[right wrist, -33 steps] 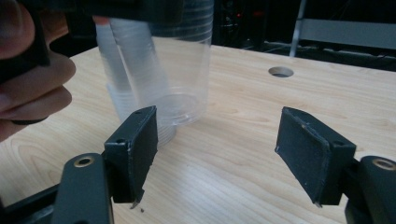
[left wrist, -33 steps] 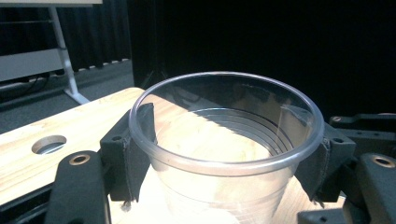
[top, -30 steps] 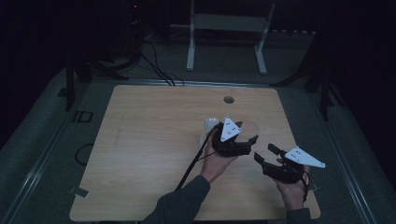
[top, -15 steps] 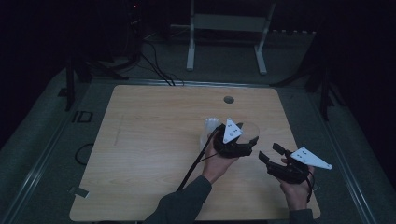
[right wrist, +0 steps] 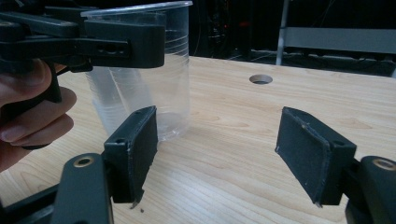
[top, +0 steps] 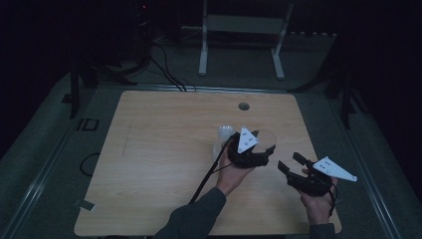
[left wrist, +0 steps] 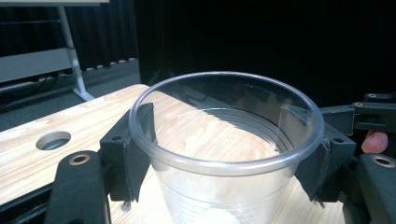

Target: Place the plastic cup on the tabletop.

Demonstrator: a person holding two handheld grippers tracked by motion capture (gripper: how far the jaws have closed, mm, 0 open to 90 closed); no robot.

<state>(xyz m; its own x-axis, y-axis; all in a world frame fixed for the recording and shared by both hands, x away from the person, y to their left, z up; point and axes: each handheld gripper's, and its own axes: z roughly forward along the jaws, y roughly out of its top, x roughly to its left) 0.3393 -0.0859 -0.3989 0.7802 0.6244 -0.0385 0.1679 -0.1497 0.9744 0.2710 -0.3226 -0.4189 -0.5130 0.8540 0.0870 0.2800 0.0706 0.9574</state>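
Left tool (left wrist: 224, 154) clamps a clear plastic cup (left wrist: 219, 186) at its rim near the desk's (top: 149, 149) right edge; right tool (right wrist: 224, 158), jaws wide, has drifted slightly closer, apparently readying a handover.

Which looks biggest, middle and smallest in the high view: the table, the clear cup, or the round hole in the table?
1. The table, by far the largest.
2. The clear cup, held near its rim by the left gripper.
3. The round hole, the smallest, though it lies farther from the camera.
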